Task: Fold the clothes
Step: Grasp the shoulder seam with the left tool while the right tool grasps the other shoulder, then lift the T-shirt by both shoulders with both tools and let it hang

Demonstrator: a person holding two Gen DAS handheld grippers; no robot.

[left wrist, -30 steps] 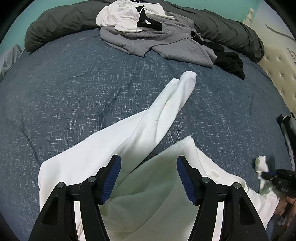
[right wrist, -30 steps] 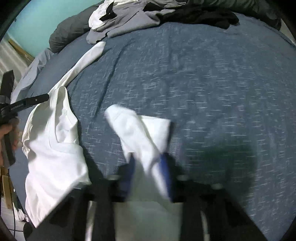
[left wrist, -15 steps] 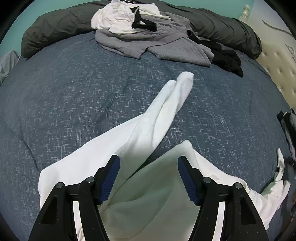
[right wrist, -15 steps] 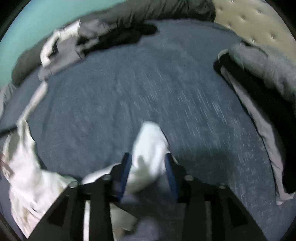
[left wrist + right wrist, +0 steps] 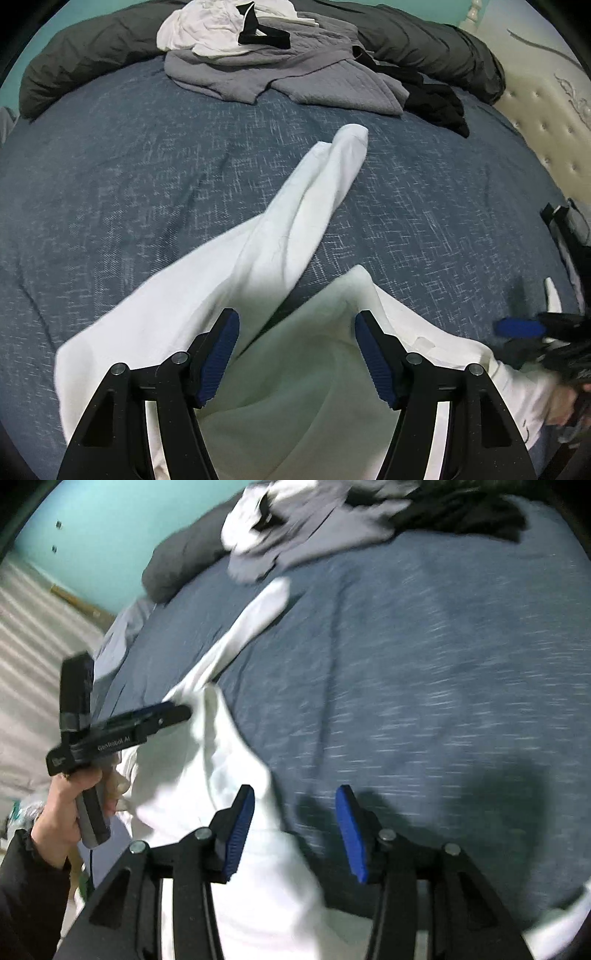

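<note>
While the white garment (image 5: 258,266) lies spread on the blue bed (image 5: 110,184), one sleeve stretched toward the clothes pile (image 5: 280,62), my left tongs (image 5: 297,354) hover wide above it and my right tongs (image 5: 295,830) gape wide, gripping nothing.

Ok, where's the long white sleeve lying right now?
In the left wrist view the white sleeve stretches diagonally up across the blue bedspread, its cuff ending just short of the grey garment pile.
</note>
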